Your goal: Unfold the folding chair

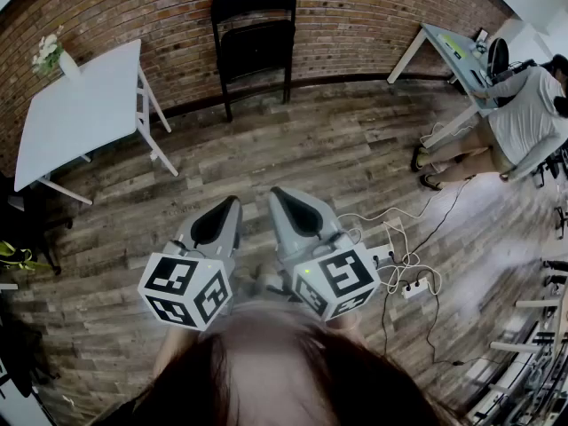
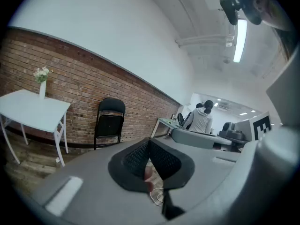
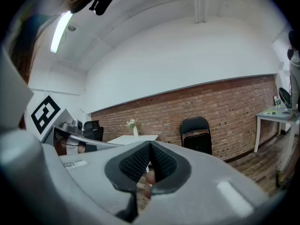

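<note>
Black and folded flat, the folding chair (image 1: 254,38) stood upright against the brick wall (image 1: 355,16), well apart from both my grippers, across the wooden floor (image 1: 293,149); my left gripper (image 1: 231,204) was closed, its jaws pressed together with nothing between them; my right gripper (image 1: 278,193) was closed and empty too, just beside the left one; both pointed roughly toward the chair, held close in front of me; left of the chair a white bench (image 1: 80,105) carried a vase of flowers (image 1: 51,56) at its far corner; at the right a person (image 1: 528,118) was at a second bench (image 1: 448,47); cables (image 1: 404,264) lay on the floor near my right gripper.
</note>
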Motion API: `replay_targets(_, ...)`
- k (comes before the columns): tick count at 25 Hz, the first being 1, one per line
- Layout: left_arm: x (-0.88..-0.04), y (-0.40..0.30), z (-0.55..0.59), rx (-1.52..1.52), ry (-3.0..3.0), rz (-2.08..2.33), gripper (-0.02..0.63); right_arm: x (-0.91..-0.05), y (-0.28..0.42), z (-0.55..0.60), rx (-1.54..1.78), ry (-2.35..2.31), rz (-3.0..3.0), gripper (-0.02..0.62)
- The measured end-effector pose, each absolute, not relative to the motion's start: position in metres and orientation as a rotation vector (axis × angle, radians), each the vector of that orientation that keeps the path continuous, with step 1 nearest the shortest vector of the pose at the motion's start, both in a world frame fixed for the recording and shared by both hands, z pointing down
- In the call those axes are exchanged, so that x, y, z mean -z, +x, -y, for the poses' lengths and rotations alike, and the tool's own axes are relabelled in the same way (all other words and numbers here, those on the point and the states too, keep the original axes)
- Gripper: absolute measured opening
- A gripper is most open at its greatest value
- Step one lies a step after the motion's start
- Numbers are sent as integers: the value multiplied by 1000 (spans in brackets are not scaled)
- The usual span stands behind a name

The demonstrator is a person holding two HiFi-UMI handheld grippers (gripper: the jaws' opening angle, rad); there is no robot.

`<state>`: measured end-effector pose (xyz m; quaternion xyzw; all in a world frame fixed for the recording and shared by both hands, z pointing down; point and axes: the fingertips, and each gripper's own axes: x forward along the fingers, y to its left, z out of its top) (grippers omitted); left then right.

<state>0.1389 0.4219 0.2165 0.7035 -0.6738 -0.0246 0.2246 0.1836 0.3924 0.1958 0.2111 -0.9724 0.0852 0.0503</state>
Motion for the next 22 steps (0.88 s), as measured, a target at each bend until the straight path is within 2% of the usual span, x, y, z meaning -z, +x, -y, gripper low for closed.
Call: replay_targets(22,-220,153,-382,106,1823,1996,-2,-200,213,-341,-220,527,2996,-3)
